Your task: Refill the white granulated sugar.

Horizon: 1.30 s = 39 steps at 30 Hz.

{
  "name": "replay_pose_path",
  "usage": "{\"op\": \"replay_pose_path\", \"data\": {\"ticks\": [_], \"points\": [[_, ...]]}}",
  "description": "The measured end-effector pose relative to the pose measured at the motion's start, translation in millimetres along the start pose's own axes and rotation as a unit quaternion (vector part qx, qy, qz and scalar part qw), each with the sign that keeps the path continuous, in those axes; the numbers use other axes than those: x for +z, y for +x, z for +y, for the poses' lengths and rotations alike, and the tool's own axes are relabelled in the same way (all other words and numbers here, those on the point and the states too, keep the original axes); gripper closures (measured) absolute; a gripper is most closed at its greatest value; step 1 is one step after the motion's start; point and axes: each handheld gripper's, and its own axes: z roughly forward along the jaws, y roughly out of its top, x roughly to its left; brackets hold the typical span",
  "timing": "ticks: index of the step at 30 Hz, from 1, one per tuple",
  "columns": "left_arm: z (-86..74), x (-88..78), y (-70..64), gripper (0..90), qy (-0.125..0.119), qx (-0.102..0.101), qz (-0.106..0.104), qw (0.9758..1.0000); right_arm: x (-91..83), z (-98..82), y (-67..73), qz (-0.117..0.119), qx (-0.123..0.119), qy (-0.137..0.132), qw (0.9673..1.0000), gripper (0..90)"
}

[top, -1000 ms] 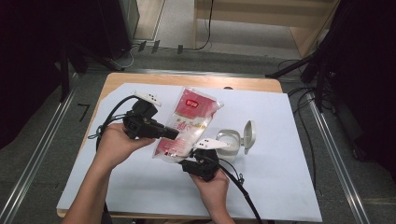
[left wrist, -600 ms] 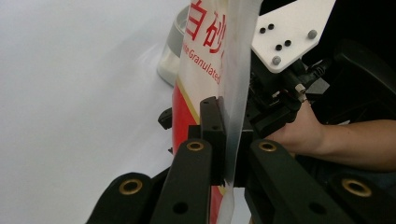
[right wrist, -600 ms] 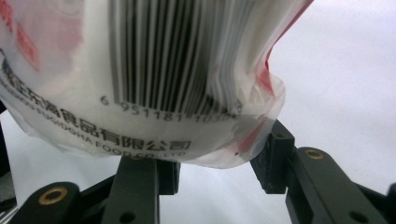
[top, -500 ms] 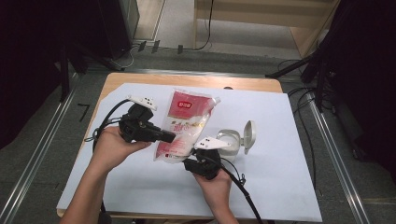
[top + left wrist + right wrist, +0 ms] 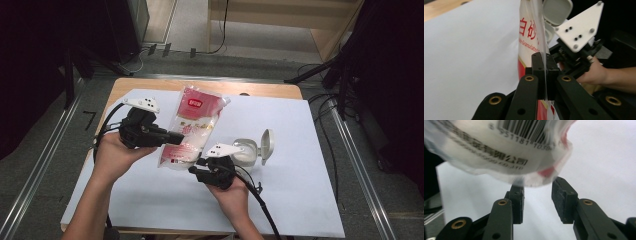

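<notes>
From my remote seat: the left gripper (image 5: 172, 137) has its jaws clamped flat together on the side edge of the sugar bag (image 5: 192, 127) — in the left gripper view the clear seam of the bag (image 5: 530, 37) runs straight between the two pads with no gap showing. The bag is held up off the white sheet (image 5: 300, 150), slanted, its top toward the far edge of the table (image 5: 150, 86) and its bottom end down toward my right hand (image 5: 232, 195).

The right gripper (image 5: 194, 170) sits just under that lower end. In the right gripper view its jaws stand partly apart and have just been closing; the rumpled bottom edge of the bag (image 5: 506, 152), barcode side showing, hangs right above the pads (image 5: 562, 197). I cannot tell whether either pad touches the plastic, but nothing is pinched between them — I see bare white sheet through the gap.

Beside the right gripper, on the sheet, stands a small grey container (image 5: 246, 152) with its hinged lid (image 5: 267, 146) swung upright and open. The same lid (image 5: 556, 11) shows behind the bag in the left gripper view, close to the right gripper's white three-cornered plate (image 5: 580, 27)

Black cable (image 5: 265, 210) trails from the right gripper toward the near table edge
</notes>
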Motion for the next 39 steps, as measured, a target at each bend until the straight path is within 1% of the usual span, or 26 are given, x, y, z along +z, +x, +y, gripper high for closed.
{"op": "replay_pose_path", "data": {"ticks": [1,4,5,7,8,11,12,13,15,18,19,20,22,23,24,25,26,27,28,30,32,35,37,38,39], "points": [[-0.3,-0.5,1.5,90.0,0.001,-0.002,0.003,1.0,-1.5,1.1,-0.8,0.004,0.003,0.003,1.0,63.4],[-1.8,-1.7,5.6,90.0,0.001,-0.006,0.015,0.9999,-7.0,3.6,-4.2,0.006,-0.004,0.006,1.0,62.3],[-2.1,-2.2,7.1,90.0,0.005,-0.008,0.023,0.9997,-9.1,4.3,-5.0,0.008,-0.004,0.007,0.9999,61.6],[-3.6,-1.2,10.9,90.0,0.005,-0.015,0.029,0.9995,-11.8,5.6,-6.5,0.01,-0.015,0.009,0.9998,60.2],[-4.7,-0.5,13.5,90.0,0.005,-0.021,0.028,0.9994,-12.9,6.2,-6.8,0.008,-0.02,0.01,0.9997,59.6],[-8.3,2.5,21.0,90.0,0.013,-0.033,0.037,0.9987,-15.8,7.6,-8.0,0.019,-0.026,0.018,0.9993,59.2],[-9.2,3.6,22.5,90.0,0.014,-0.036,0.042,0.9984,-16.8,7.5,-8.9,0.028,-0.029,0.02,0.999,59.2],[-10.6,5.1,26.0,90.0,0.018,-0.039,0.042,0.9982,-17.2,7.3,-9.8,0.033,-0.031,0.021,0.9987,59.0],[-12.2,7.2,30.0,90.0,0.021,-0.044,0.05,0.9976,-18.5,6.9,-11.1,0.039,-0.031,0.029,0.9983,58.8],[-15.2,9.6,37.5,90.0,0.013,-0.057,0.056,0.9967,-20.8,5.4,-14.5,0.057,-0.025,0.031,0.9975,58.7],[-15.4,10.5,39.8,90.0,0.013,-0.061,0.059,0.9963,-21.5,4.5,-16.1,0.067,-0.023,0.028,0.9971,58.7],[-15.3,11.3,41.0,90.0,0.013,-0.062,0.059,0.9962,-23.2,3.4,-17.7,0.075,-0.018,0.028,0.9966,58.7],[-15.0,13.7,44.9,90.0,0.012,-0.065,0.063,0.9958,-26.0,2.0,-19.6,0.08,-0.019,0.029,0.9962,58.4],[-14.6,15.1,47.0,90.0,0.012,-0.063,0.065,0.9958,-28.0,1.4,-20.2,0.084,-0.017,0.029,0.9959,57.9],[-14.4,16.7,48.4,90.0,0.009,-0.063,0.068,0.9956,-29.7,0.8,-20.9,0.085,-0.018,0.026,0.9959,57.4],[-14.1,19.0,50.8,90.0,0.008,-0.061,0.067,0.9958,-31.8,0.7,-21.0,0.084,-0.017,0.027,0.9959,57.4],[-13.9,20.2,52.2,90.0,0.007,-0.057,0.069,0.996,-35.3,0.6,-21.8,0.089,-0.02,0.021,0.9956,57.4],[-13.3,22.6,55.0,90.0,0.003,-0.058,0.072,0.9957,-37.8,0.8,-22.1,0.089,-0.023,0.017,0.9956,57.4],[-12.6,24.1,57.6,90.0,0.002,-0.055,0.074,0.9957,-42.4,1.3,-22.1,0.088,-0.029,0.012,0.9956,57.4],[-11.6,28.0,61.4,90.0,-0.003,-0.058,0.074,0.9956,-49.5,2.2,-22.7,0.084,-0.045,0.008,0.9954,57.6],[-9.4,33.3,65.9,90.0,-0.005,-0.059,0.076,0.9953,-54.4,2.4,-24.4,0.087,-0.05,0.005,0.9949,57.5],[-5.9,42.4,73.5,90.0,-0.009,-0.064,0.072,0.9953,-58.7,1.1,-28.1,0.097,-0.046,0.009,0.9942,56.9],[-4.2,48.9,79.4,90.0,-0.009,-0.066,0.071,0.9953,-60.5,-0.3,-31.1,0.104,-0.041,0.005,0.9937,56.9],[-3.6,52.4,82.6,90.0,-0.011,-0.071,0.069,0.995,-61.5,-1.1,-32.7,0.106,-0.043,0.007,0.9934,57.2],[-2.9,55.7,85.6,90.0,-0.011,-0.071,0.07,0.9949,-62.3,-2.1,-34.0,0.102,-0.048,0.01,0.9936,57.2]]}}
